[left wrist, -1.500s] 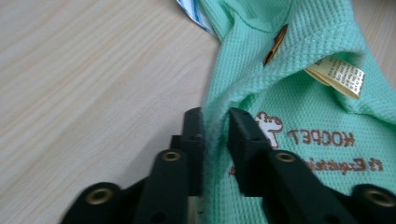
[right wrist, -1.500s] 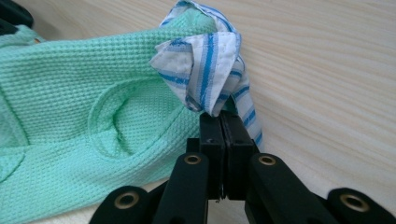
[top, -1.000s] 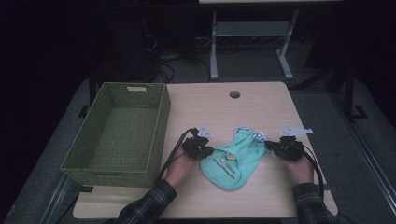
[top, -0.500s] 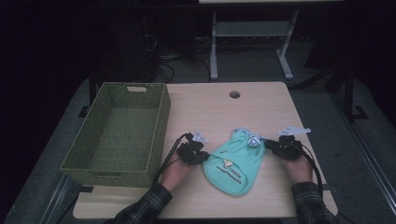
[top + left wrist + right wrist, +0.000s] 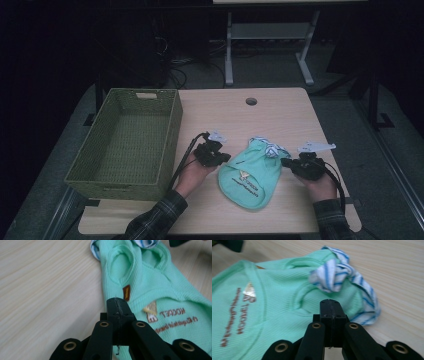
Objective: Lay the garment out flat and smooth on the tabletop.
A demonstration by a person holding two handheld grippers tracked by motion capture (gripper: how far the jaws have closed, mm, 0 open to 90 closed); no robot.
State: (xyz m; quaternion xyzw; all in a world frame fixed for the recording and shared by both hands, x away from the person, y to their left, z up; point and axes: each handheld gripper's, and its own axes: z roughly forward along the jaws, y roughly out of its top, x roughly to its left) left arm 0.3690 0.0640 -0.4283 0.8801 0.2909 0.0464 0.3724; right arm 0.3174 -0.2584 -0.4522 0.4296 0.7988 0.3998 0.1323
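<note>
We find a small mint-green ribbed knit garment with brown lettering and a blue-and-white striped trim (image 5: 251, 172) lying flat on the pale wooden table (image 5: 280, 112), near the front edge and between the two hands. A green woven rectangular basket (image 5: 127, 140) stands at the table's left side, with nothing in it.

The left gripper (image 5: 214, 152) sits at the garment's left edge. In the left gripper view its jaws are pressed fully together over that edge, with a thread hanging below them; we cannot tell whether fabric is actually pinched. The right gripper (image 5: 298, 165) sits at the garment's right edge, and in the right gripper view its jaws are likewise closed tight, just near of the striped trim (image 5: 342, 277). Whether cloth is caught there is equally unclear.

Risks noted:
- If either hold takes only a thin fold, we judge that the knit may slip free on lifting.
- An uneven pull from the two sides could stretch or skew the garment.
- The bunched trim may snag or unfold awkwardly.
- The trailing cables could drag across the cloth.
</note>
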